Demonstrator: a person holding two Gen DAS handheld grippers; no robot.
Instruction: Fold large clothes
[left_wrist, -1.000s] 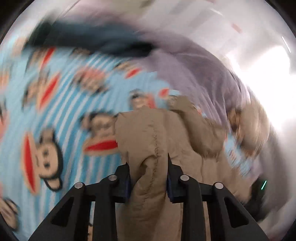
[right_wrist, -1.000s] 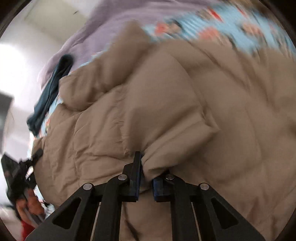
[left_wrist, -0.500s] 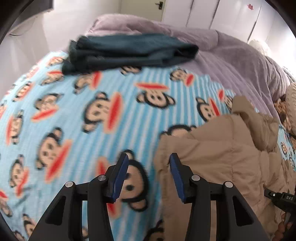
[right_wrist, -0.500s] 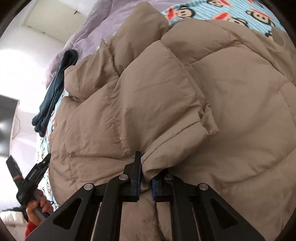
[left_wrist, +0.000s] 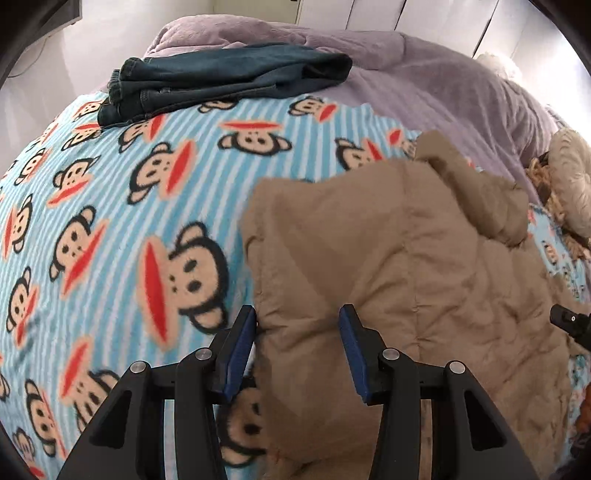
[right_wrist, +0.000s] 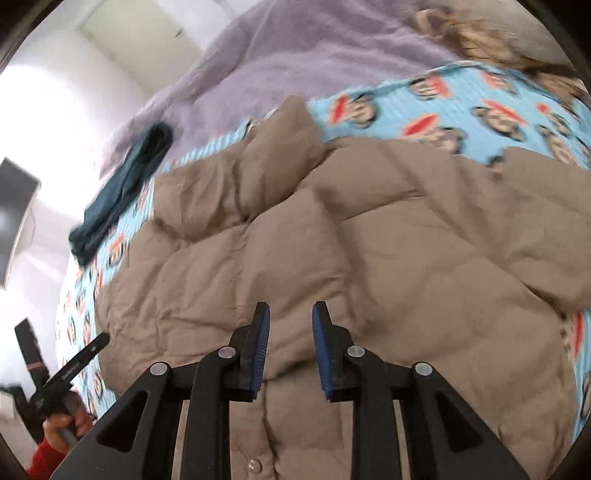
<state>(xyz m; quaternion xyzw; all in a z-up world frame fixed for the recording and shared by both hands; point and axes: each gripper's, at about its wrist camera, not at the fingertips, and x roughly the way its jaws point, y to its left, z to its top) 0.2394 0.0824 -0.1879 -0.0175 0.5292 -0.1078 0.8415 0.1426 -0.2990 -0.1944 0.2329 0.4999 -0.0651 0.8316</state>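
Note:
A tan quilted jacket (left_wrist: 406, 258) lies spread on a blue striped monkey-print blanket (left_wrist: 110, 221). My left gripper (left_wrist: 297, 312) is open just above the jacket's left edge, which shows in the gap between the apart blue pads. In the right wrist view the same jacket (right_wrist: 295, 240) fills the middle. My right gripper (right_wrist: 291, 306) hovers over it with its jaws opening. The fabric lies below the pads and nothing is pinched between them. A snap button shows on the jacket at the bottom of that view.
Folded dark jeans (left_wrist: 229, 77) lie at the blanket's far end, against a purple cover (left_wrist: 424, 74). A furry brown plush (left_wrist: 569, 184) sits at the right. A hand in a red sleeve (right_wrist: 62, 421) holds a black tool at the lower left.
Both grippers have let go of the jacket. The left one opened first over its edge. The right one released the folded flap just now and rose, and the flap lies flat.

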